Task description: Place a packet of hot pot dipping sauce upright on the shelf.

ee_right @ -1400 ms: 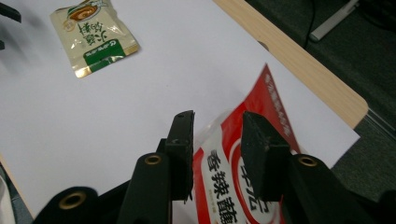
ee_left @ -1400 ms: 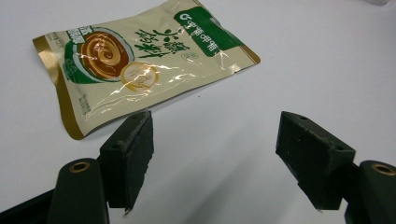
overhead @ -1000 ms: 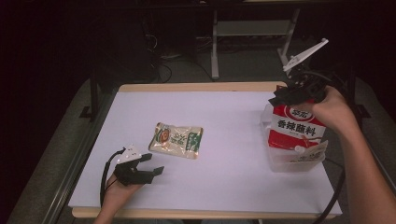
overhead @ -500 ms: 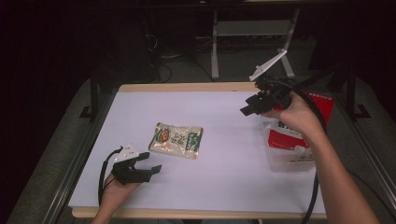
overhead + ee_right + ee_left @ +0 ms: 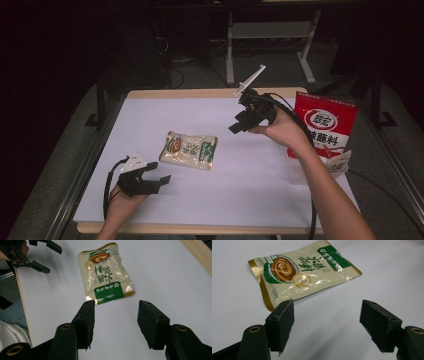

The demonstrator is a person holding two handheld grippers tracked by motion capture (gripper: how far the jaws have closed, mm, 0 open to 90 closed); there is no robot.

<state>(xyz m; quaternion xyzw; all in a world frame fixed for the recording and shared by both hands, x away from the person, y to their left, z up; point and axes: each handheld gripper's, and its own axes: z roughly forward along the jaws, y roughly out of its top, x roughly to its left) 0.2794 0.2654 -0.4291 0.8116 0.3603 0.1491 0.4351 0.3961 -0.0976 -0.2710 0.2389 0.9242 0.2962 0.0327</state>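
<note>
A cream and green food pouch (image 5: pixel 189 150) lies flat in the middle of the white table (image 5: pixel 250 185); it also shows as the pouch (image 5: pixel 299 275) ahead of the left jaws and the pouch (image 5: pixel 105 277) ahead of the right jaws. My left gripper (image 5: pixel 161 171) rests near the table's front left, open and empty, pointing toward the pouch. My right gripper (image 5: pixel 236 124) hangs in the air right of the pouch, aimed at it; its jaws have just been opening and hold nothing. A red and white sauce bag (image 5: pixel 324 125) stands at the right.
The red bag stands in a clear plastic container (image 5: pixel 305 170) near the table's right edge. A metal stand (image 5: pixel 270 35) is on the floor beyond the table. The left gripper (image 5: pixel 32 255) appears at the top left of the right gripper view.
My right gripper has moved left and down from above the red bag toward the pouch, leaving the bag standing by itself. Its jaws stand wider. The left hand has stayed put.
</note>
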